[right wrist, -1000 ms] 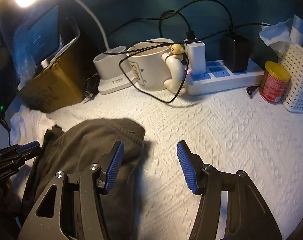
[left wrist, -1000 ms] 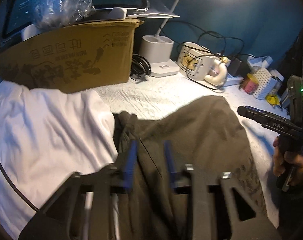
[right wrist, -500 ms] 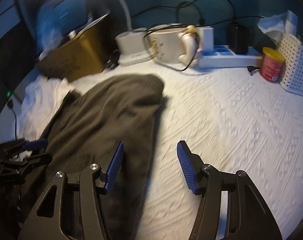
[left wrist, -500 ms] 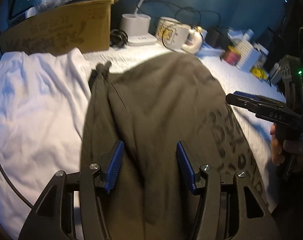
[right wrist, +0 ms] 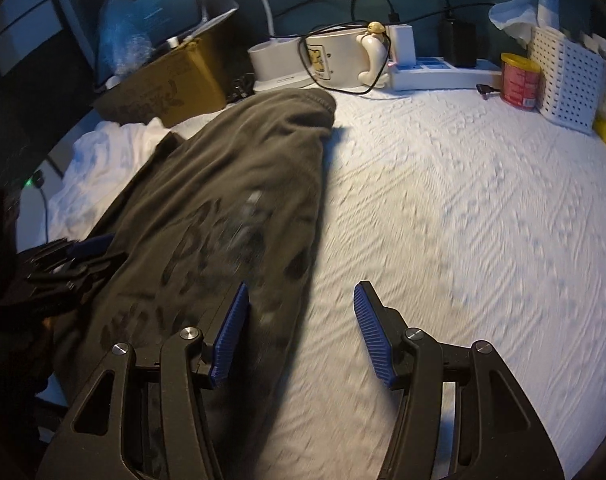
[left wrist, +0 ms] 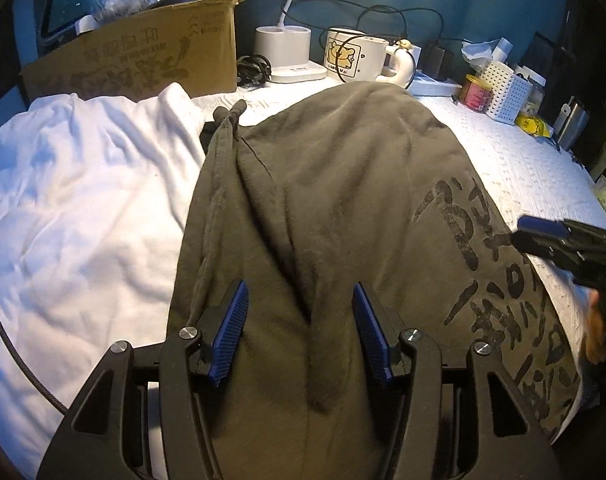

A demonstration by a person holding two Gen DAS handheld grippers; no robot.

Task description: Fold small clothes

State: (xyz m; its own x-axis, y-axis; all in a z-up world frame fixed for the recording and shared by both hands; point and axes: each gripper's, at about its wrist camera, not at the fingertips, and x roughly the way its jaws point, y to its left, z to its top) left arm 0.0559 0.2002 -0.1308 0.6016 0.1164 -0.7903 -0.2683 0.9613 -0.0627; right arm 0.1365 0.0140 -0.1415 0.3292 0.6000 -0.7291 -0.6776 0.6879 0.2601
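A dark olive garment (left wrist: pixel 343 184) with black print lies lengthwise on the white textured cover (right wrist: pixel 463 220). A crumpled white garment (left wrist: pixel 83 184) lies against its left side. My left gripper (left wrist: pixel 299 332) hovers open over the near part of the dark garment, with a raised crease running between its fingers and the pads not pressing. My right gripper (right wrist: pixel 301 332) is open at the garment's (right wrist: pixel 239 184) right edge: its left finger is over dark cloth, its right finger over bare cover. Each gripper shows in the other's view, the right (left wrist: pixel 543 236) and the left (right wrist: pixel 83 252).
Along the back stand a cardboard box (left wrist: pixel 143 60), a lamp base (left wrist: pixel 287 52), a white mug (left wrist: pixel 355 58), a power strip (right wrist: pixel 435 72) with cables, a red can (right wrist: pixel 519 80) and a white perforated basket (right wrist: pixel 567 80). A hand (left wrist: pixel 595 340) grips the right tool.
My left jaws have widened from a narrow pinch at the dark cloth. Both grippers have drawn back toward the near edge, so the garment now shows at full length.
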